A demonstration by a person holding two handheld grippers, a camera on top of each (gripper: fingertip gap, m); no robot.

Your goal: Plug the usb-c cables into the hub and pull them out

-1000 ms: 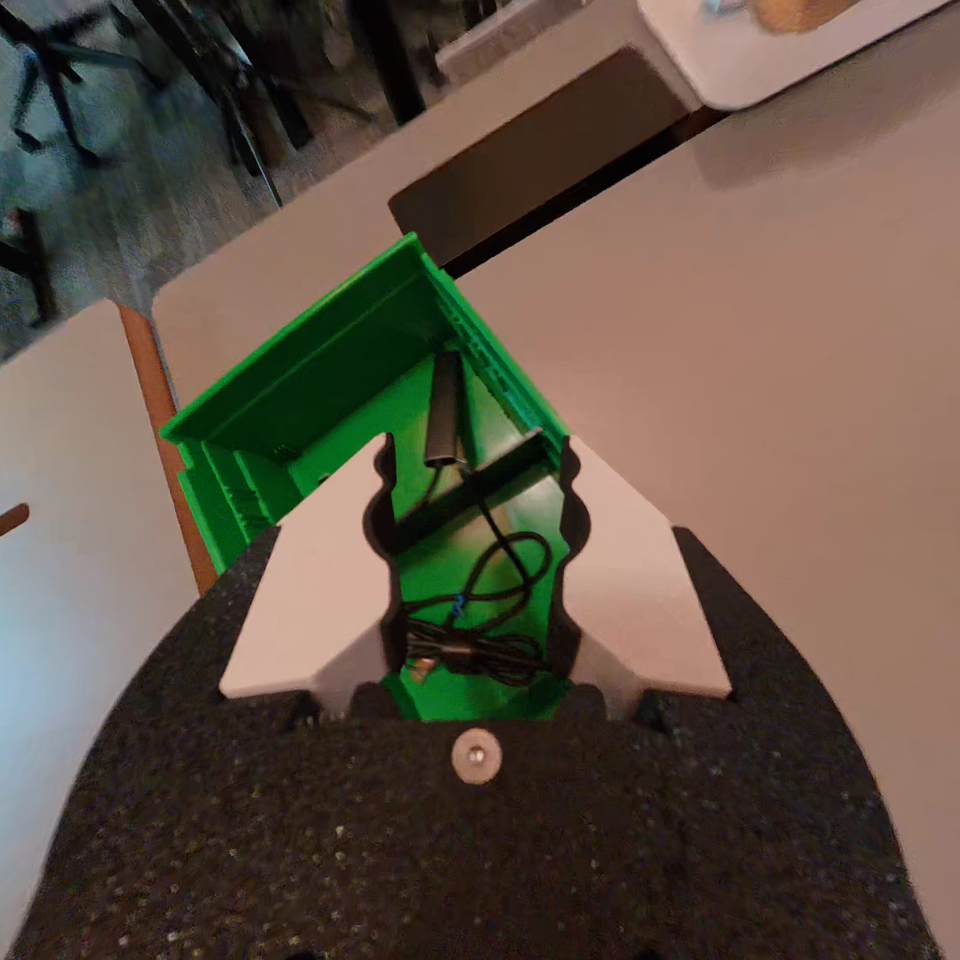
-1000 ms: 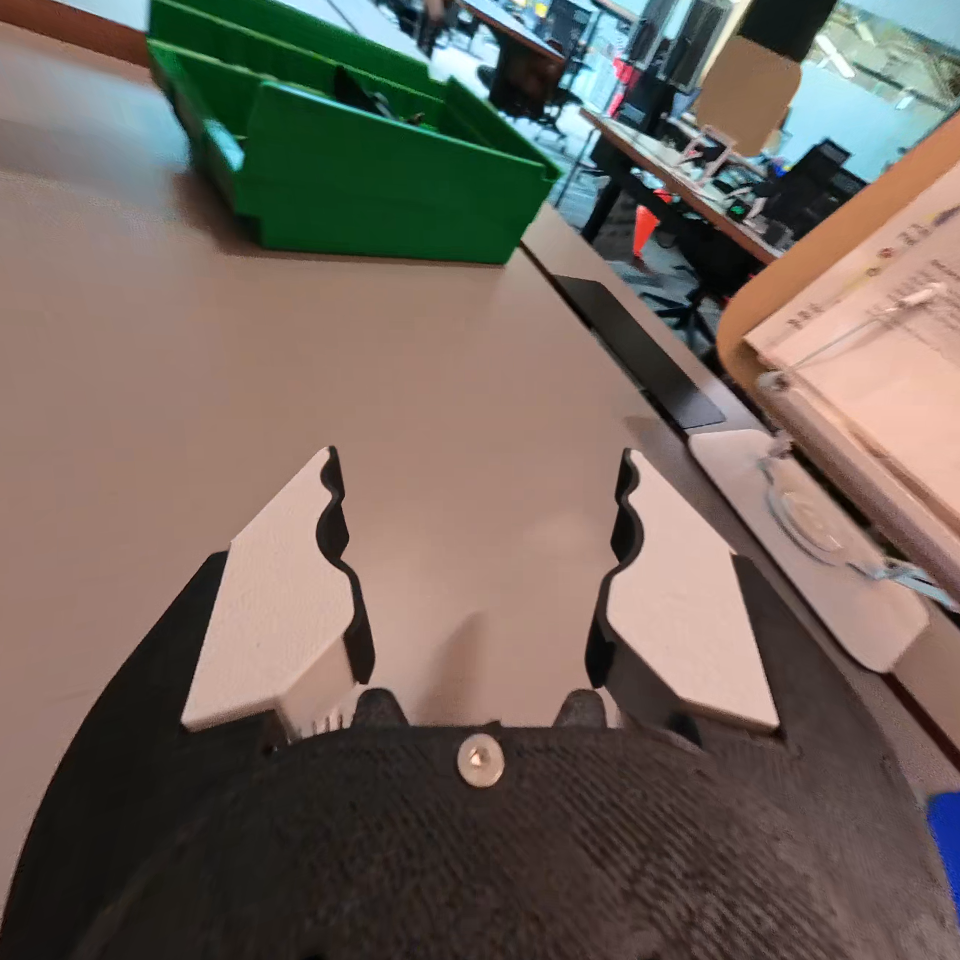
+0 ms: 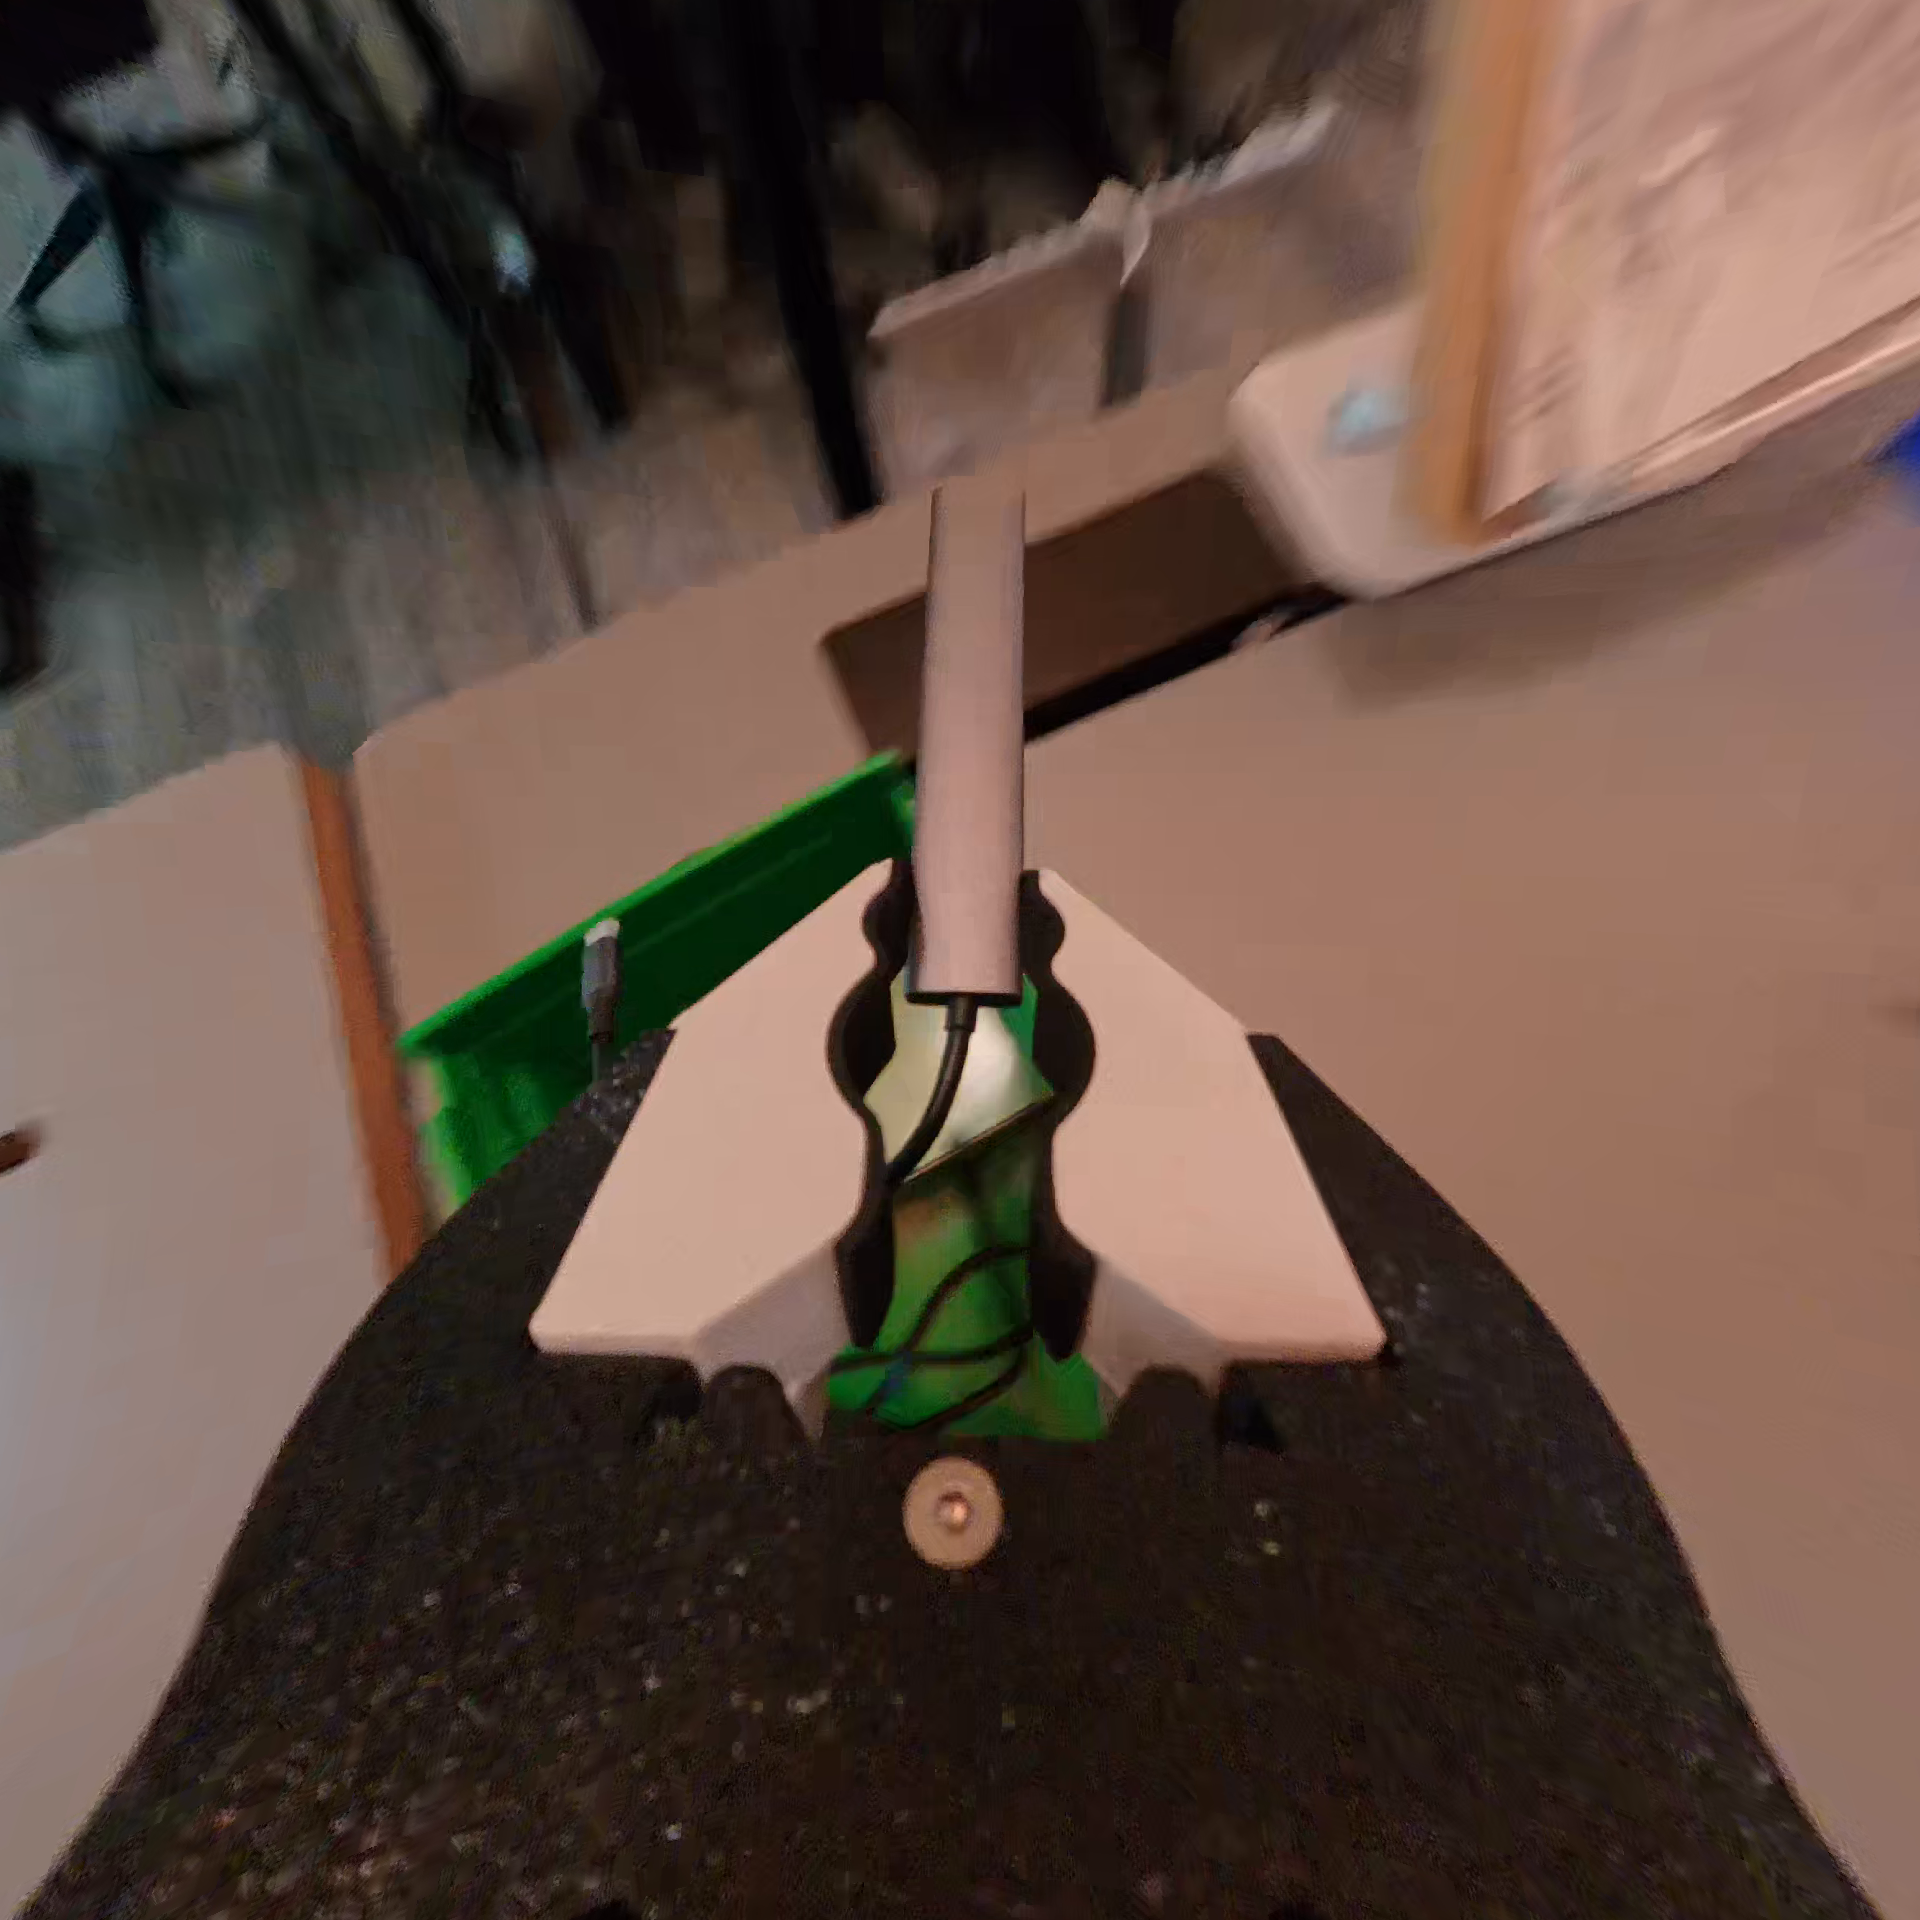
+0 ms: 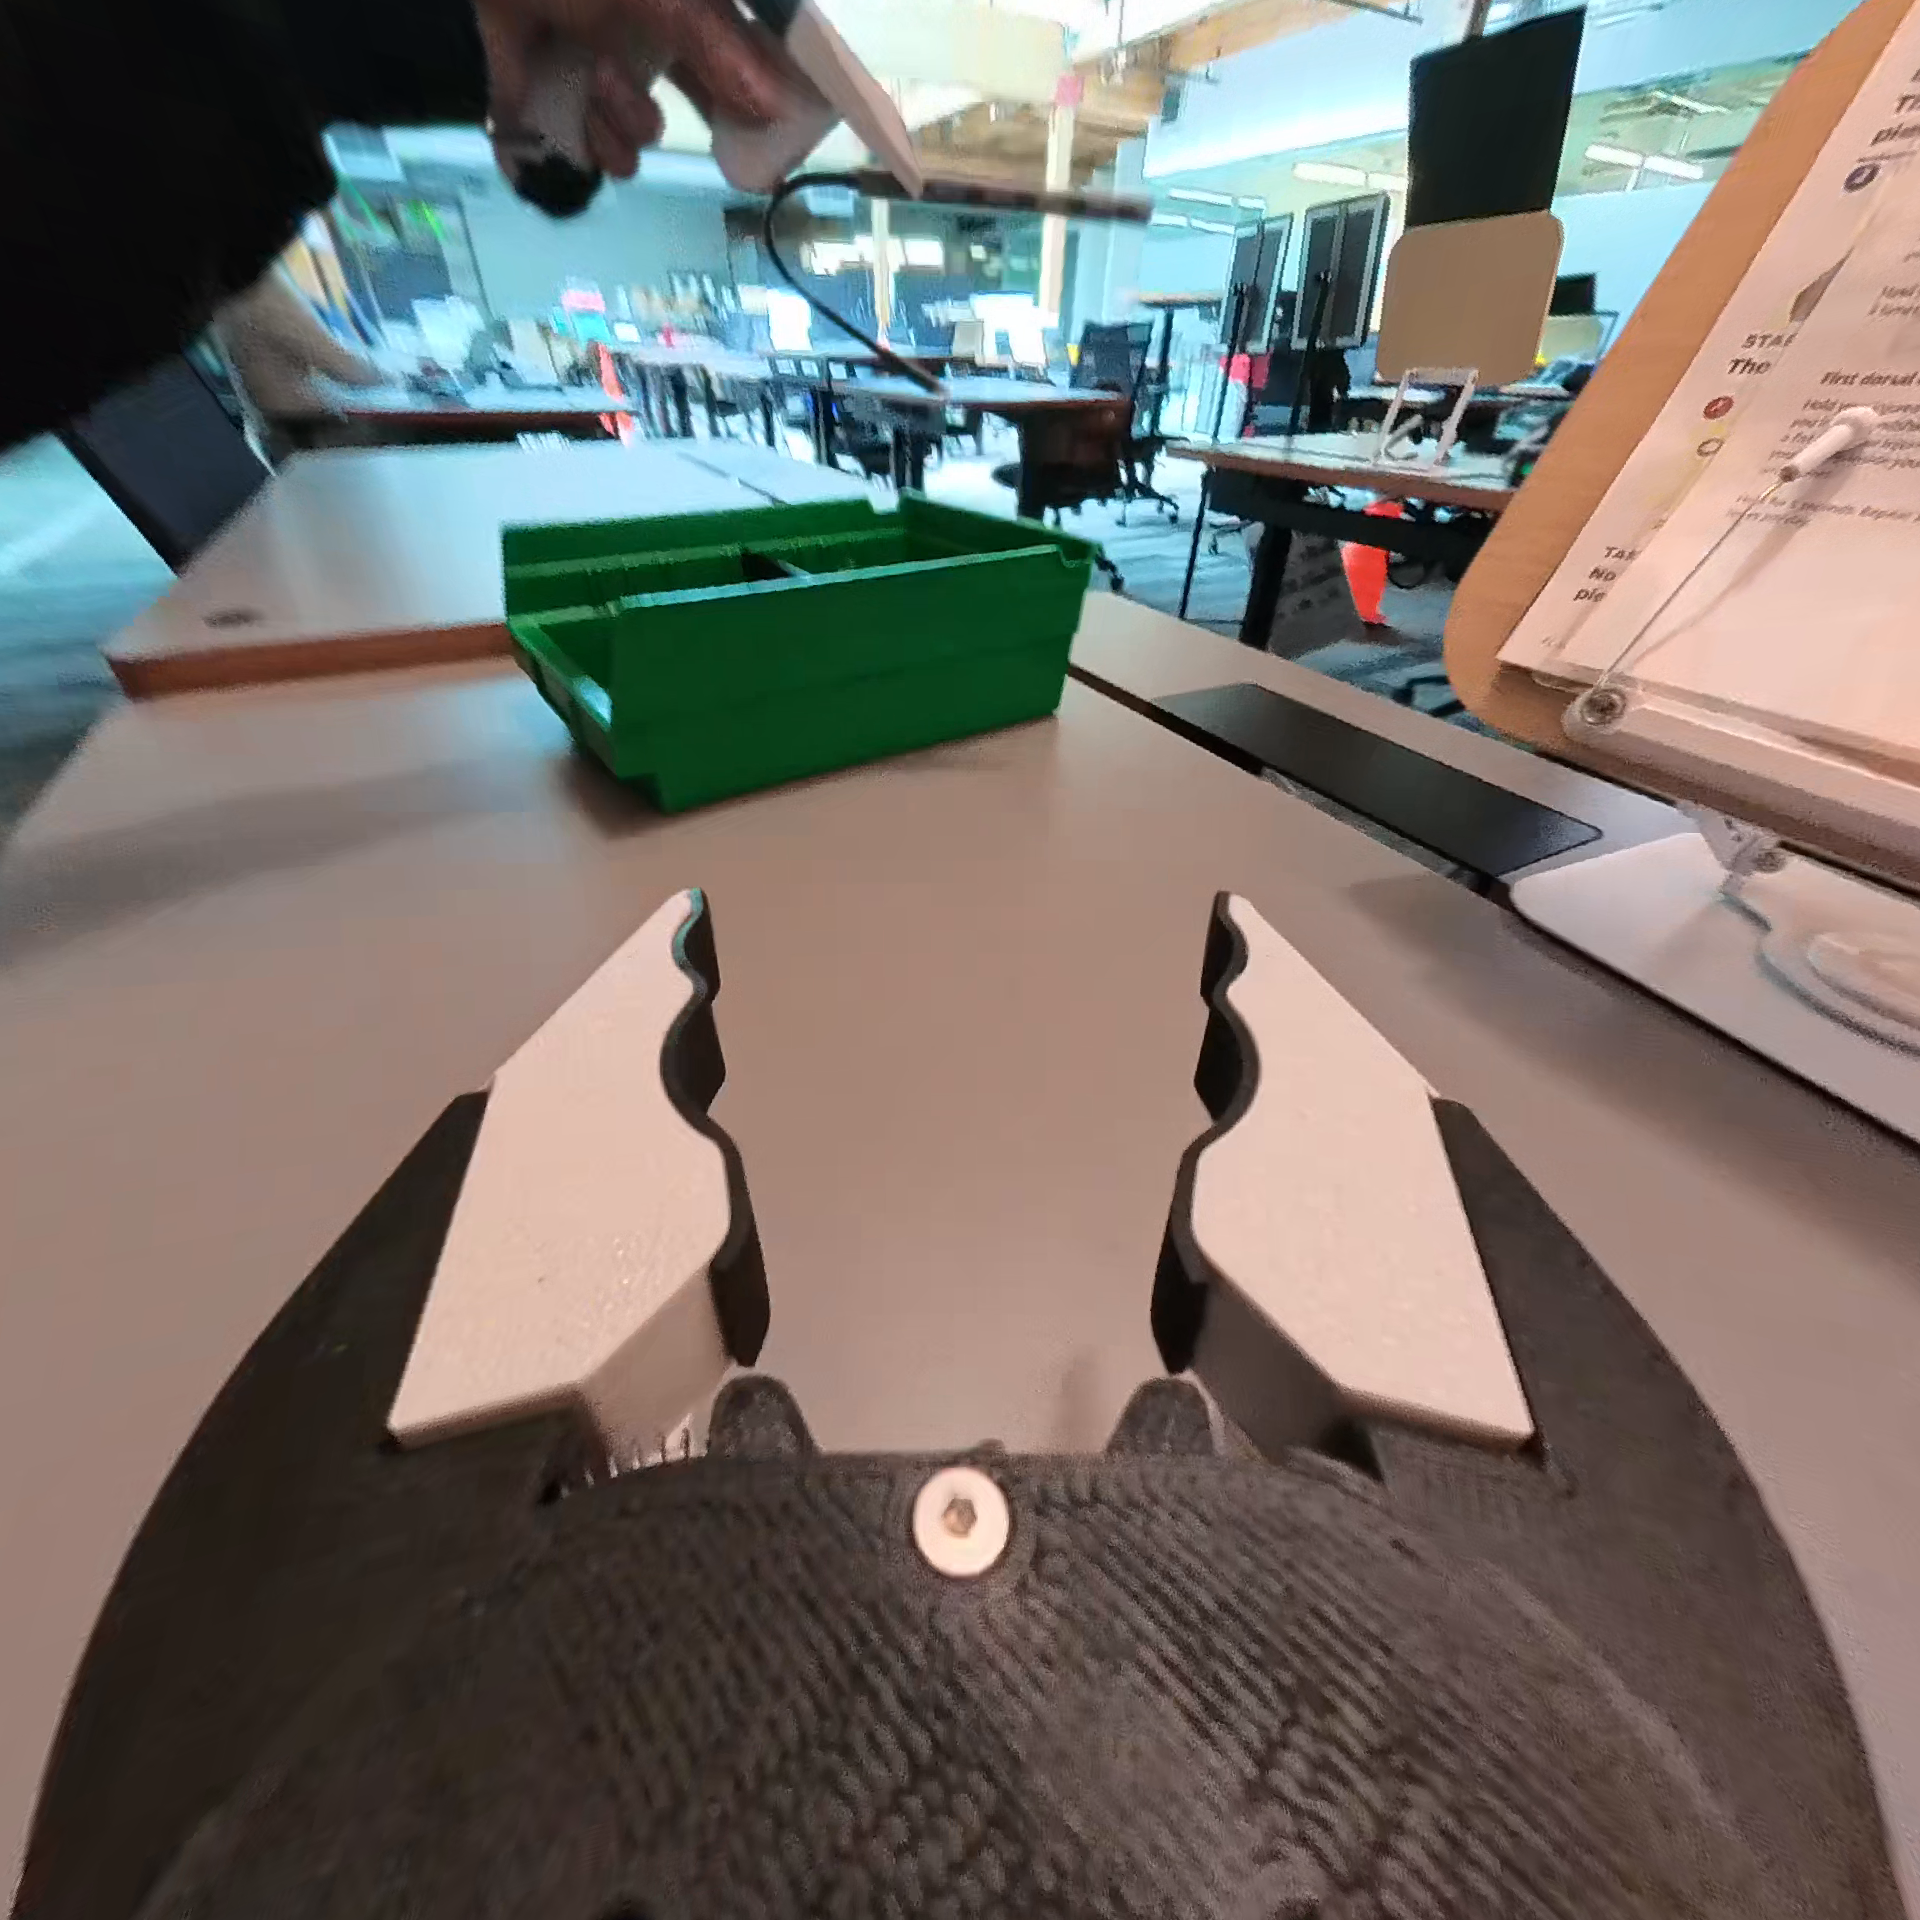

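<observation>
My left gripper [image 3: 961, 894] is shut on a slim grey hub [image 3: 971, 727] near its cable end and holds it in the air above the green bin [image 3: 665, 935]. The hub's black cable [image 3: 940, 1091] hangs down, its plug [image 3: 601, 971] dangling at the left. More black cables [image 3: 956, 1340] lie in the bin below. In the right wrist view the lifted hub [image 4: 1029, 197] and its hanging cable [image 4: 821, 301] show at the top, above the bin [image 4: 831, 644]. My right gripper [image 4: 961, 914] is open and empty, low over the table.
A wooden document stand with papers [image 4: 1714, 468] on a white base [image 4: 1662, 935] stands at the right. A black slot [image 4: 1382, 790] lies in the table beyond the bin. A sleeve and hand [image 4: 582, 94] show at top left. Other desks and chairs are farther off.
My left gripper has closed on the hub and lifted it out of the bin, its cable trailing. My right gripper has stayed open, and its view has tilted up.
</observation>
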